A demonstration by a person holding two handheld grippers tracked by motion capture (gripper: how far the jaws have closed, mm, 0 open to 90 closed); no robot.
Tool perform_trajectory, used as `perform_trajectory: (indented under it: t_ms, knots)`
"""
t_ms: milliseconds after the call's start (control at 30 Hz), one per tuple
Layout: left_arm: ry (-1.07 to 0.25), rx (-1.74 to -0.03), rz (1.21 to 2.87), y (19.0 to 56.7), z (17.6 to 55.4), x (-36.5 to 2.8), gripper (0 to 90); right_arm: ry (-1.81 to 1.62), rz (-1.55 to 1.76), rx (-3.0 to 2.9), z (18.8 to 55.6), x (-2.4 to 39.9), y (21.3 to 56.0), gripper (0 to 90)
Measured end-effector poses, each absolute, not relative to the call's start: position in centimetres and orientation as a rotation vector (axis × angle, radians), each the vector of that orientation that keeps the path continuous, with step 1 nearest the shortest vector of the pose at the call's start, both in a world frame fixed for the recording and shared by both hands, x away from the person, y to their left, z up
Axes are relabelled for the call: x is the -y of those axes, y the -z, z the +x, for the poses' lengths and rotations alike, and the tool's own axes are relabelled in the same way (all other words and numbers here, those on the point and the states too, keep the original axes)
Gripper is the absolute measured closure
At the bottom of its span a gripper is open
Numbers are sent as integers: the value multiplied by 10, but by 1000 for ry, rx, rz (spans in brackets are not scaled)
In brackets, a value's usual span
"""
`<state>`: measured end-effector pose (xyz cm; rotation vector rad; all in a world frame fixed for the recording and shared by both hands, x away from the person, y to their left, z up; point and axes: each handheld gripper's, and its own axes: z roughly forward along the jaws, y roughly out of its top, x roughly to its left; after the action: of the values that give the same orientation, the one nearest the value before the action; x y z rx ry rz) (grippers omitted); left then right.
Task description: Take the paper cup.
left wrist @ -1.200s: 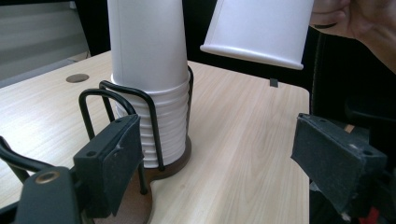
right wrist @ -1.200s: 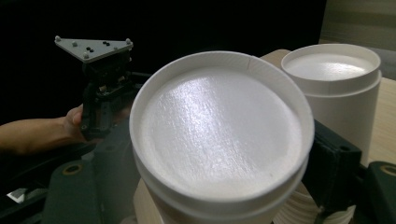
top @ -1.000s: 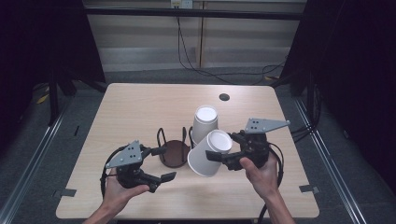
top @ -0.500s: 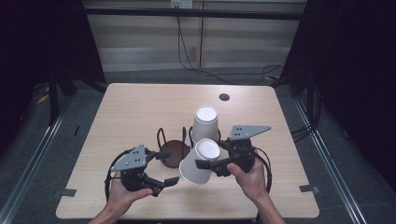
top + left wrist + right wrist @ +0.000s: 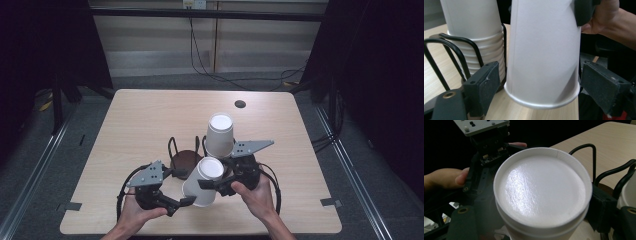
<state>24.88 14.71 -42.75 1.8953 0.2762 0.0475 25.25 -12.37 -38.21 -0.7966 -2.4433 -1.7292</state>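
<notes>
From the high view, the right tongs [image 5: 212,184] pinch an upturned white paper cup [image 5: 202,181], tilted with its closed bottom up, over the near middle of the table [image 5: 135,120]. Just beyond it stands a black wire cup holder [image 5: 186,150], with a stack of upturned cups [image 5: 220,135] in its right ring and a dark base showing in its left ring. The left tongs [image 5: 182,201] sit near and left, pointing toward the cup's open rim. In the left gripper view, the paper cup [image 5: 544,55] hangs between the left tongs [image 5: 549,87], rim down and clear of the table; the pads stand on either side without visibly pressing, so these tongs look spread around it, not gripping. The stack [image 5: 477,37] and the wire holder [image 5: 456,55] lie behind on the left. In the right gripper view, the cup's closed bottom [image 5: 541,187] faces the camera, clamped between the right tongs [image 5: 536,220]. To do this well, I judge the cup should be held steady, the left pads closed gently low on the wall so the paper does not crush, and the right grip loosened only once the left one is firm.
</notes>
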Motion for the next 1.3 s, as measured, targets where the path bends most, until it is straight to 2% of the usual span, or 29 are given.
perform_trajectory:
  t_ms: [467, 833, 1300]
  knots:
    - [-15, -268, 1928, 440, 244, -133, 104, 1697, -756, 2436, 251, 110, 387, 250]
    - [28, -261, 1917, 442, 246, -132, 99, 1713, -728, 2428, 249, 104, 383, 250]
    - [26, -249, 1965, 441, 246, -133, 164, 1699, -730, 2414, 250, 103, 387, 232]
